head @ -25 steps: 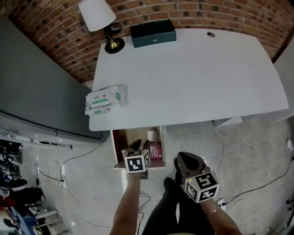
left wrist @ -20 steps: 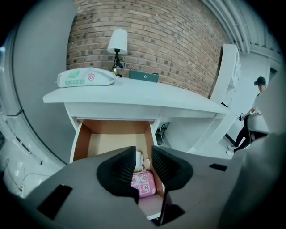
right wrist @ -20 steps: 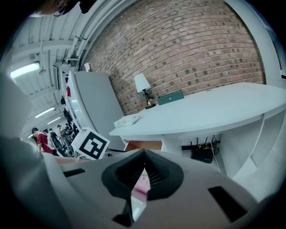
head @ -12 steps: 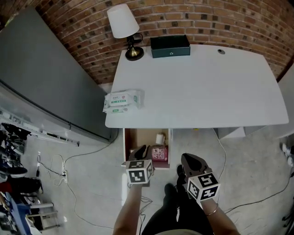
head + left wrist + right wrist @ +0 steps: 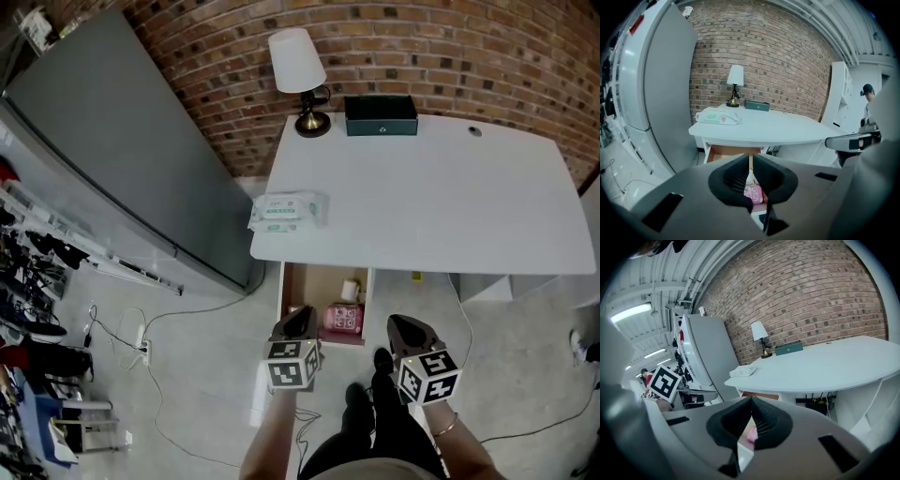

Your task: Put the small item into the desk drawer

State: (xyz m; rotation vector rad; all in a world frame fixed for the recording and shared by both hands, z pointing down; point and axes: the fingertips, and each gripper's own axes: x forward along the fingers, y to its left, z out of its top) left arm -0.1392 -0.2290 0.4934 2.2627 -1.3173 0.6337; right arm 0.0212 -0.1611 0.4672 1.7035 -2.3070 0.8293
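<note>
The desk drawer (image 5: 287, 298) stands pulled out under the white desk (image 5: 422, 197). Inside it lie a small pink item (image 5: 344, 320) and a white roll (image 5: 352, 290). My left gripper (image 5: 298, 322) hovers just in front of the drawer's front edge; its jaws are closing, with only a thin slit left and nothing between them. In the left gripper view the pink item (image 5: 753, 192) shows below the left gripper (image 5: 750, 157), apart from it. My right gripper (image 5: 404, 327) is held to the right of the drawer, shut and empty (image 5: 751, 401).
On the desk are a pack of wipes (image 5: 286, 211), a lamp (image 5: 300, 70) and a dark green box (image 5: 380, 115). A tall grey cabinet (image 5: 112, 159) stands to the left. Cables (image 5: 141, 337) trail over the floor. The person's legs are between the grippers.
The left gripper has drawn back from the drawer toward the person. The head camera has swung, so the desk sits further right in view. The pink item stays in the drawer.
</note>
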